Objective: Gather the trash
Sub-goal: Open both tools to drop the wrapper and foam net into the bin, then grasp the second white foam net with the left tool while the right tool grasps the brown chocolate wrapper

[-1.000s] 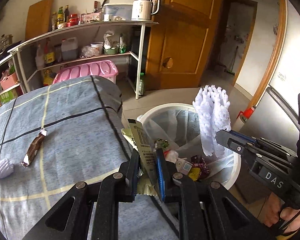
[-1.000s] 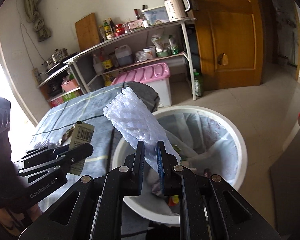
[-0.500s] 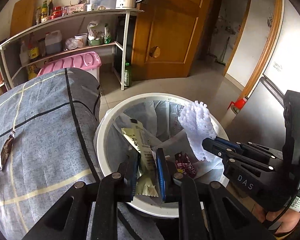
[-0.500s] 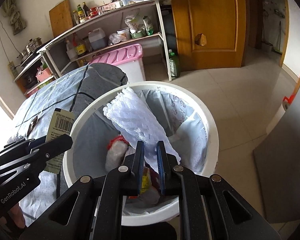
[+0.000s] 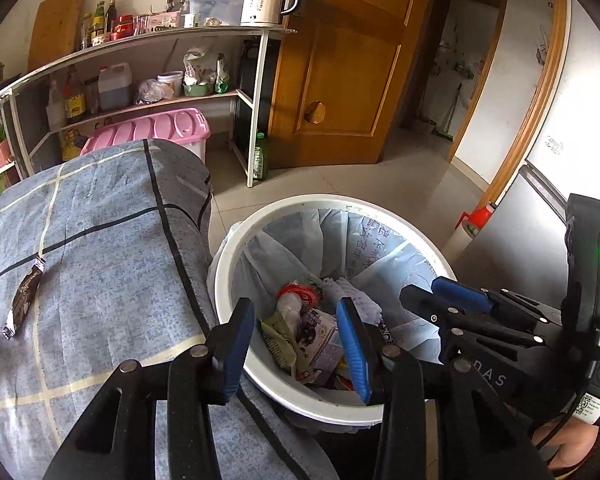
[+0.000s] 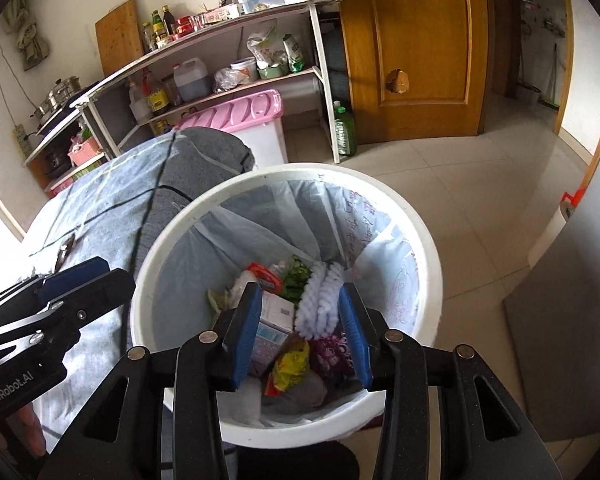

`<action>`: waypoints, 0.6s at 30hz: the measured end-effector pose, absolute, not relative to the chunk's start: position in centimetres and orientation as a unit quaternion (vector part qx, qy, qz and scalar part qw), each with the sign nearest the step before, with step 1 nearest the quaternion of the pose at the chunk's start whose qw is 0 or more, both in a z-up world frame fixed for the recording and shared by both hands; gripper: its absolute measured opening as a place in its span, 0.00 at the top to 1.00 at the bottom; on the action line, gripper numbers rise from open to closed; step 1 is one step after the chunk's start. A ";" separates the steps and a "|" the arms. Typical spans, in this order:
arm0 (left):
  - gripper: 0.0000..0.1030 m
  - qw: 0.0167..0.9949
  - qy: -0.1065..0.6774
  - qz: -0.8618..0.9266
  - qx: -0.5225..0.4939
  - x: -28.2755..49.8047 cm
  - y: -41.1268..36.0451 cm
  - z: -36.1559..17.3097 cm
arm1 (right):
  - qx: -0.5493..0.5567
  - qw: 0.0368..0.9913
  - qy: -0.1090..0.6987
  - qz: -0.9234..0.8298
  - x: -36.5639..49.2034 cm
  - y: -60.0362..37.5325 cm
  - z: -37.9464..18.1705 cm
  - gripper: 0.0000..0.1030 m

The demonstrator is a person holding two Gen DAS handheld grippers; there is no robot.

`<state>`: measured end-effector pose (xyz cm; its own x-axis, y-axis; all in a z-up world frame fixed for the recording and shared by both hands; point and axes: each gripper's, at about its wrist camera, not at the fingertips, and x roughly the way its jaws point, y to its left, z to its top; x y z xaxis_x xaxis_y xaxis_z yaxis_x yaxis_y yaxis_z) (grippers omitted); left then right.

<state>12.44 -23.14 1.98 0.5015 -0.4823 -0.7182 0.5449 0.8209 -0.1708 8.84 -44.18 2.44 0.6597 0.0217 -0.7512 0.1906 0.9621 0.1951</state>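
Your grippers' bodies cut off the near rim of the bin [image 6: 420, 236], and the stuff at the bottom is a jumble that's hard to tell apart. Your left gripper [image 5: 296, 336] and right gripper [image 6: 302, 330] both hang over the bin with jaws spread wide, holding nothing. The white foam net [image 6: 320, 304] lies in the bin right past your right jaws, ribbed and crumpled. A brown wrapper [image 5: 24, 300] sits on the blanket [image 5: 100, 260], well left of your left jaws.
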 end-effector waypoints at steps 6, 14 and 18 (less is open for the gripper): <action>0.58 0.879 0.388 -0.276 0.029 12.3 -19.6 3.0 | 0.130 0.913 0.386 -0.014 9.0 -41.4 3.9 0.60; 0.57 0.898 0.375 -0.230 0.007 12.5 -13.4 4.2 | 0.123 0.919 0.373 0.031 10.4 -36.4 5.3 0.60; 0.57 0.906 0.371 -0.202 -0.001 12.7 -10.1 4.5 | 0.119 0.918 0.374 0.049 11.1 -33.8 5.5 0.60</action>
